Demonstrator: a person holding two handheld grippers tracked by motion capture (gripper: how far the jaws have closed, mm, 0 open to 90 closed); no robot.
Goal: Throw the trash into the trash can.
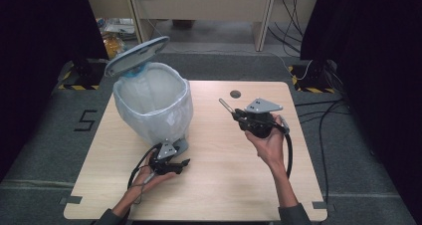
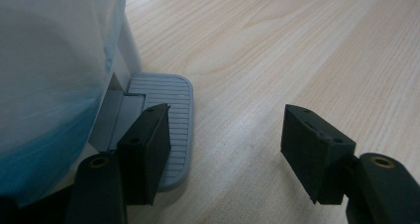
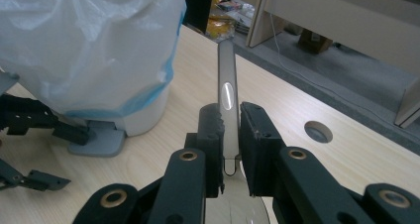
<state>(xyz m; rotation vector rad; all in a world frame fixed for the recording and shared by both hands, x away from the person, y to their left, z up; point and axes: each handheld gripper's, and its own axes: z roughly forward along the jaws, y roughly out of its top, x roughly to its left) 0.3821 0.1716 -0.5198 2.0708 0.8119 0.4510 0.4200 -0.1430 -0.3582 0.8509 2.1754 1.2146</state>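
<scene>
— Gripping anything, the right tool (image 1: 234,111)?

— Yes, its jaws are clamping a metal spoon (image 3: 227,92) by the handle, holding it above the worktop (image 1: 224,185), right of the pedal bin (image 1: 154,103).

— How is the bin standing?

— Its lid (image 1: 137,56) is standing up, and a white bag (image 3: 94,40) is lining it.

— And the left tool (image 2: 223,144)?

— It is sitting at the near side of the bin. Its jaws are standing apart, one pressing down on the grey pedal (image 2: 171,110), nothing between them.
</scene>
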